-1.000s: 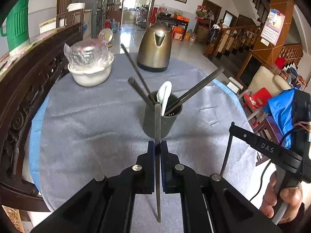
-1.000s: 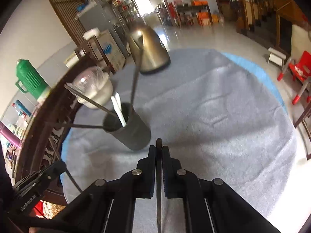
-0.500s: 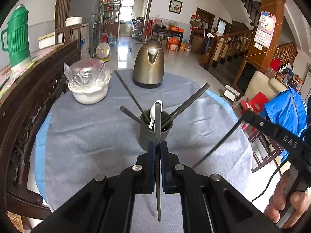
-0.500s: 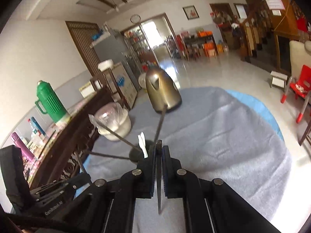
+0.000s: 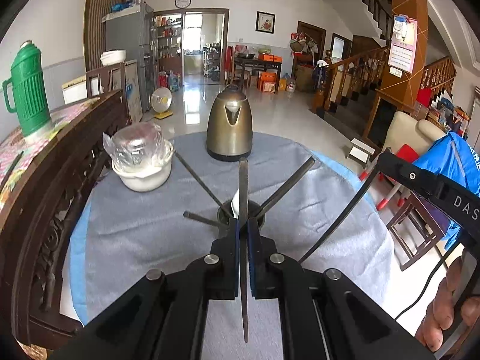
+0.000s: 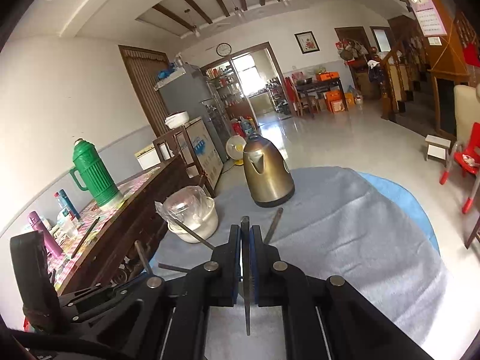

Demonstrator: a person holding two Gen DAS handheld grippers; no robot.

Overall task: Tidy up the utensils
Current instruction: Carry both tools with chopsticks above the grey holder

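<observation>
Two grippers are seen above a round table (image 5: 135, 240) covered with grey cloth; a brass kettle (image 5: 229, 126) and a white bowl (image 5: 144, 174) stand at its far side. A dark utensil holder (image 5: 223, 214), with three chopsticks fanned out and a white spoon (image 5: 235, 202), sits mid-table. One chopstick (image 5: 243, 186) is pinched upright by the left gripper (image 5: 243, 225) just above the holder; another chopstick (image 6: 245, 234) is clamped in the right gripper (image 6: 245, 240)

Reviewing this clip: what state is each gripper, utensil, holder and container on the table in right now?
left gripper: shut on a dark chopstick
right gripper: shut on another chopstick
utensil holder: upright, holding chopsticks and a white spoon
kettle: upright, lid closed
white bowl: upright, plastic-wrapped
</observation>
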